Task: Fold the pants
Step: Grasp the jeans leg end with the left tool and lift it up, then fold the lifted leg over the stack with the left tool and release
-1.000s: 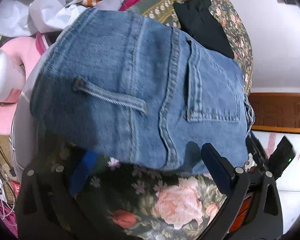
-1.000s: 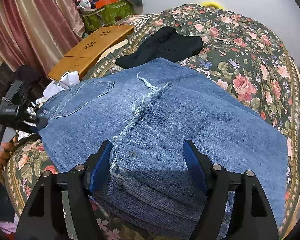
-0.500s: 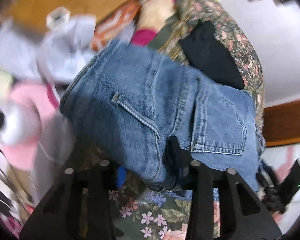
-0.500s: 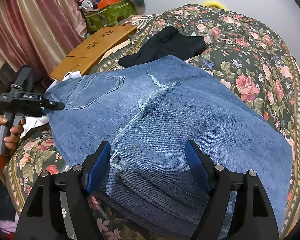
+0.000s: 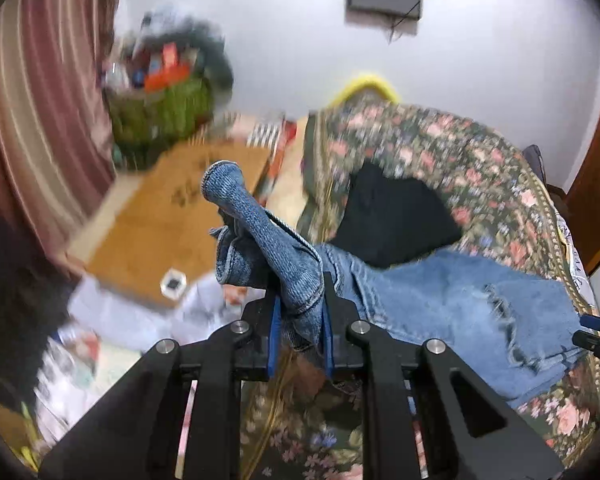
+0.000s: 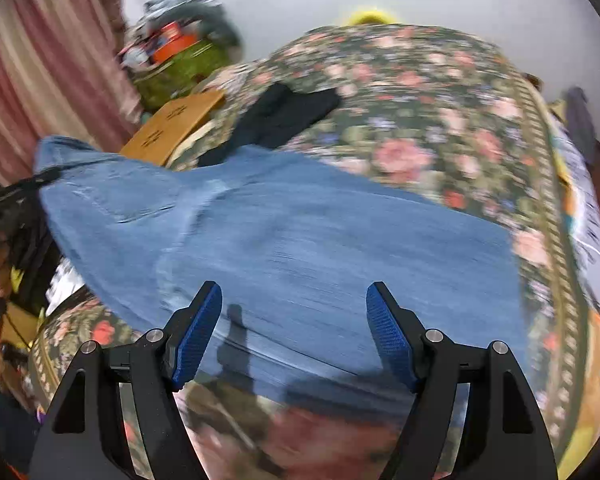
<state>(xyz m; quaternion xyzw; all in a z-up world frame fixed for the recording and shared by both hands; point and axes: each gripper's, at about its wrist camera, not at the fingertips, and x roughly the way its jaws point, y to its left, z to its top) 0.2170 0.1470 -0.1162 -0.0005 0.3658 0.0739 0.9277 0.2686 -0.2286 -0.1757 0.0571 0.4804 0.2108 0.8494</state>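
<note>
The folded blue jeans point(image 6: 300, 236) lie on the floral bedspread point(image 6: 440, 120). My left gripper point(image 5: 299, 320) is shut on the waistband corner of the jeans point(image 5: 268, 236), and the pinched denim sticks up between its pads. The rest of the jeans point(image 5: 460, 300), with a frayed hem, trails right across the bed. My right gripper point(image 6: 294, 332) is open and empty, its blue pads point(image 6: 198, 332) just above the near edge of the jeans. The lifted waist end shows at the left of the right wrist view.
A black garment point(image 5: 396, 216) lies on the bed beyond the jeans; it also shows in the right wrist view point(image 6: 284, 116). A wooden table point(image 5: 172, 216) and a green basket of clutter point(image 5: 160, 96) stand left of the bed. Curtains point(image 5: 32, 120) hang at the far left.
My left gripper closed on the waist corner of the jeans and swung up, lifting it. My right gripper drew back slightly toward the near edge and stayed open.
</note>
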